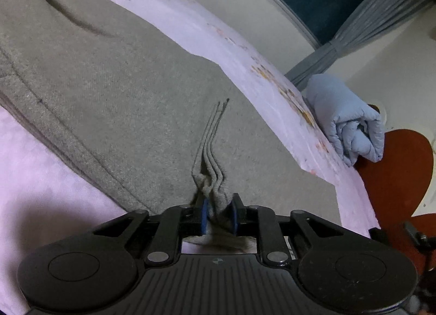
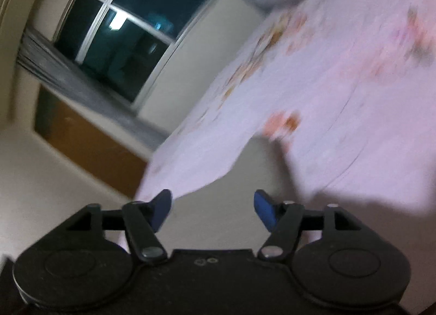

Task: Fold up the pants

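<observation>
Left gripper [image 1: 218, 212], blue pads closed on a bunched fold of the grey pants [image 1: 114, 91], which lie spread across the pink bedsheet [image 1: 41, 167]. Right gripper [image 2: 212, 208], fingers spread wide and holding nothing, over the sheet's edge; view blurred

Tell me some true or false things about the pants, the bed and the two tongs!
1. The left tongs pinch the grey pants. True.
2. The right tongs hold the pants too. False: they are open, holding nothing.
3. The pants lie on a pink flowered bedsheet. True.
4. The rolled blanket at the bed's edge is red. False: it is light blue.
5. Bright daylight shows through the window. False: it looks dark outside.
</observation>
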